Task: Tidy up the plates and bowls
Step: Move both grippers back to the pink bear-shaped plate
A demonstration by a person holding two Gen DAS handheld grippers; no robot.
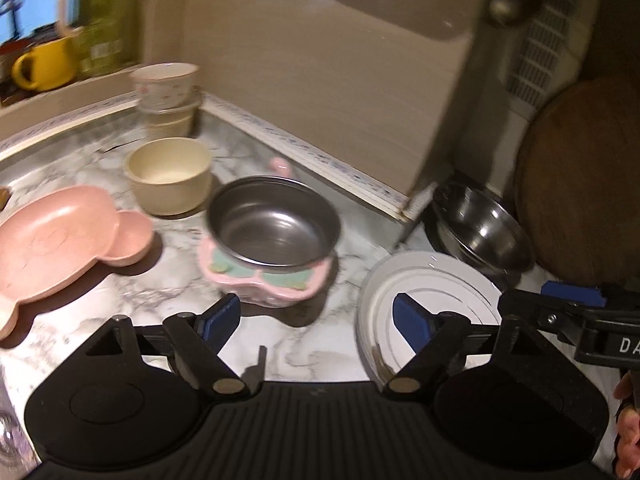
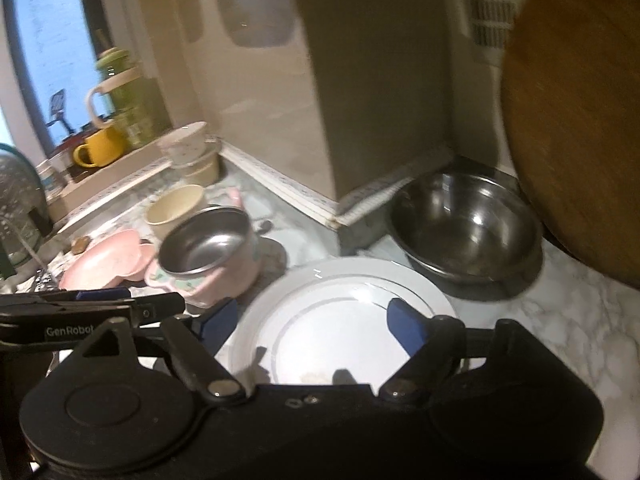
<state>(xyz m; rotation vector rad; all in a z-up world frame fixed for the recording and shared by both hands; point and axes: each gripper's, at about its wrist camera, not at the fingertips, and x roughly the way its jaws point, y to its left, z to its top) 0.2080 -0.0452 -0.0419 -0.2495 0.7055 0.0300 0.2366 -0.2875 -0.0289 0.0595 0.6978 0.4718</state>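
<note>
Left wrist view: the left gripper (image 1: 316, 316) hovers above a marble counter (image 1: 120, 304), jaws spread wide and empty. Just ahead of its fingertips, a steel bowl (image 1: 274, 228) sits nested in a pink dish (image 1: 264, 284), apparently stacked there to save room. Beyond and to the left stand a cream bowl (image 1: 170, 176) and a stack of small bowls (image 1: 168, 100), tucked into the corner; a pink divided plate (image 1: 68, 236) lies far left. To the right, the white plate (image 1: 432, 292) rests under the right-hand finger.

Right wrist view: the right gripper (image 2: 312, 324) hangs directly over the white plate (image 2: 340, 312), both blue pads apart and clear of it, gripping nothing. Ahead to the right, a large steel bowl (image 2: 464, 224) sits against the wall, beside a wooden board (image 2: 576, 120). The other gripper's jaw pokes in at left.
</note>
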